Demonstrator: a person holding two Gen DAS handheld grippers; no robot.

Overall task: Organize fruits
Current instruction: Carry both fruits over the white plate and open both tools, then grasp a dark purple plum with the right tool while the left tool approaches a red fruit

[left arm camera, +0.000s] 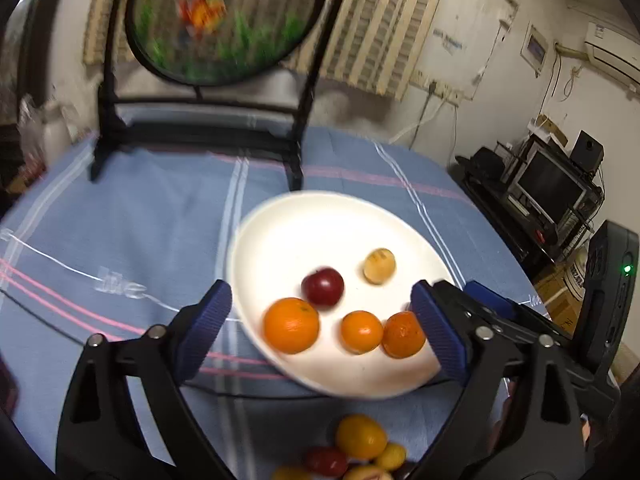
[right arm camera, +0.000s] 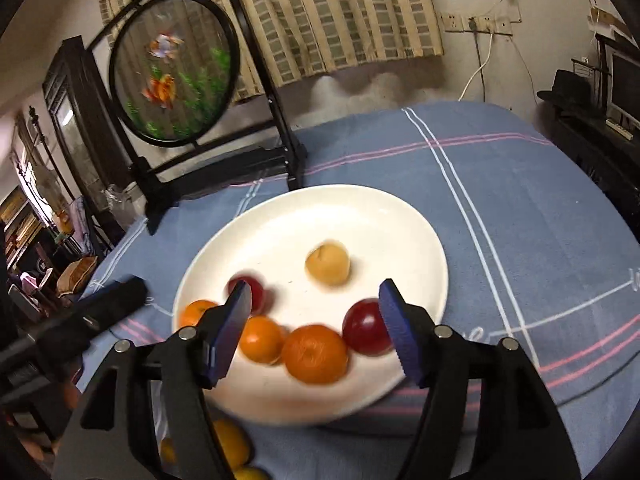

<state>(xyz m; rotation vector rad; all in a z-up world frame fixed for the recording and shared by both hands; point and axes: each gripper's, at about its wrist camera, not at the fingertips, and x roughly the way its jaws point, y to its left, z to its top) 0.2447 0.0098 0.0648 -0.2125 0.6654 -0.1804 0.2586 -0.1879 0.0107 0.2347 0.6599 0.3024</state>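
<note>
Presently, both tongs (left arm camera: 322, 334) (right arm camera: 316, 334) are held spread, empty, above the plate (right arm camera: 360, 216); loose fruits (left arm camera: 360, 436) beneath are best pinched singly.

A round table under a blue cloth in a cluttered room, with a decorative screen standing at its far side.

The blue tablecloth (right arm camera: 500, 208) has pink and white stripes crossing it. At the back of the table stands a round glass panel (right arm camera: 174, 68) painted with orange goldfish and green water plants, held upright in a black frame stand (right arm camera: 280, 128). Behind it hangs a beige striped curtain (right arm camera: 340, 12). A white cable runs down from wall sockets (right arm camera: 476, 23). To the right, off the table, a dark monitor (left arm camera: 550, 186) sits on a black rack, with a small speaker (left arm camera: 587, 150) beside it.
</note>
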